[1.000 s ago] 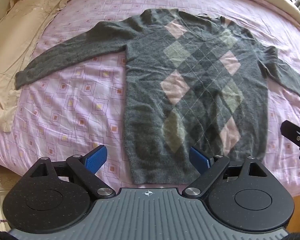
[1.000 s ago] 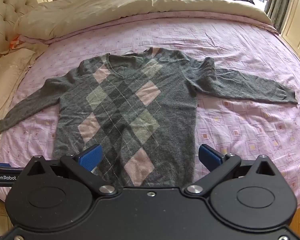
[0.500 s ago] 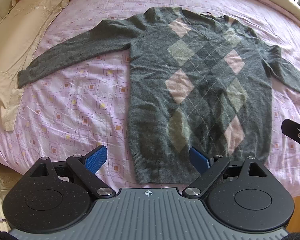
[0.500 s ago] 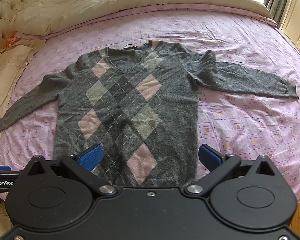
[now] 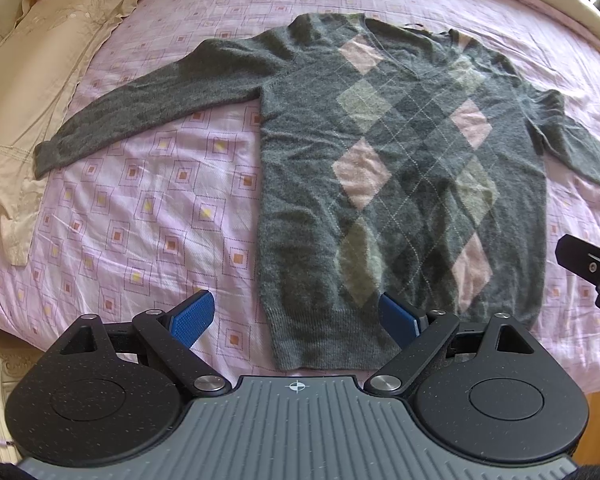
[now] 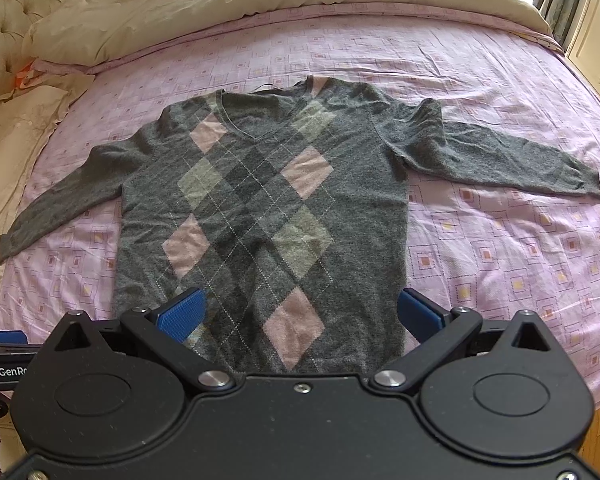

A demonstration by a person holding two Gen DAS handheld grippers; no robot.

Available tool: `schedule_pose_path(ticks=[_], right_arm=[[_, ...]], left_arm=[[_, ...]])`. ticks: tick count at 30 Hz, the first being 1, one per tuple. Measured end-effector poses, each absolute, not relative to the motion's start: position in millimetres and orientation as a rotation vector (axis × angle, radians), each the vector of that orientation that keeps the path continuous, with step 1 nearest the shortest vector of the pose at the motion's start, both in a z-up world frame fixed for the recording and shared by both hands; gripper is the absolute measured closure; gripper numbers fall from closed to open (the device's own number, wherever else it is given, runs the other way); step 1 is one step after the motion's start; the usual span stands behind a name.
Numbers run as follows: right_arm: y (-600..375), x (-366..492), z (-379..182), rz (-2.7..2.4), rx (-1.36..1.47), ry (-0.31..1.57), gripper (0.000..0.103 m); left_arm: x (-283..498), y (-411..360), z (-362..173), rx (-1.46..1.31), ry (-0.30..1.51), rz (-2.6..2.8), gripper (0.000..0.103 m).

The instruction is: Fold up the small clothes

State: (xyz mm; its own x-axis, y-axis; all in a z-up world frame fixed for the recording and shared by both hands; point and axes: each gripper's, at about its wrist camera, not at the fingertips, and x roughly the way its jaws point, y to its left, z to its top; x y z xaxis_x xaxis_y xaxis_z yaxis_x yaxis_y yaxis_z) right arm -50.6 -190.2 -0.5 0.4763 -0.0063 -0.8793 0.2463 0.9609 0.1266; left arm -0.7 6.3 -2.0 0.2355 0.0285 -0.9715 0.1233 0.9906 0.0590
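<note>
The blue-padded fingers (image 5: 192, 318) of the left gripper (image 5: 296, 316) stand wide apart with nothing between them, poised above the hem of a grey argyle sweater (image 5: 380, 184); the right gripper (image 6: 300, 312) is likewise spread wide and empty above the same hem. The sweater lies flat and face up on a bed (image 6: 500, 240) covered by a pink square-patterned sheet, both sleeves stretched outward, with a cream duvet (image 6: 220, 4) beyond its collar.

A home bedroom: a wide bed under a pink square-patterned sheet (image 6: 480, 80), a cream tufted headboard (image 6: 8, 20) at 10 o'clock, a beige rumpled duvet (image 6: 220, 0) at 12, cream panelled cupboard doors (image 6: 596, 32) at 2.
</note>
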Motion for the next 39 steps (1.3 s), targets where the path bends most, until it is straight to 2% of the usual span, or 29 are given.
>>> schedule_pose_path(ticks=[32, 36, 39], right_arm=[[-181.3, -35.3, -8.5, -0.123, 0.261, 1.083, 0.001], [-183.0, -34.2, -9.4, -0.117, 0.284, 1.078, 0.001], [-188.4, -33.8, -11.6, -0.115, 0.318, 1.068, 0.003]], left_arm=[[15.2, 17.4, -9.5, 0.120, 1.347, -0.083, 0.014], [17.5, 14.0, -9.2, 0.114, 1.335, -0.107, 0.019], [18.0, 10.1, -8.1, 0.111, 1.321, -0.131, 0.019]])
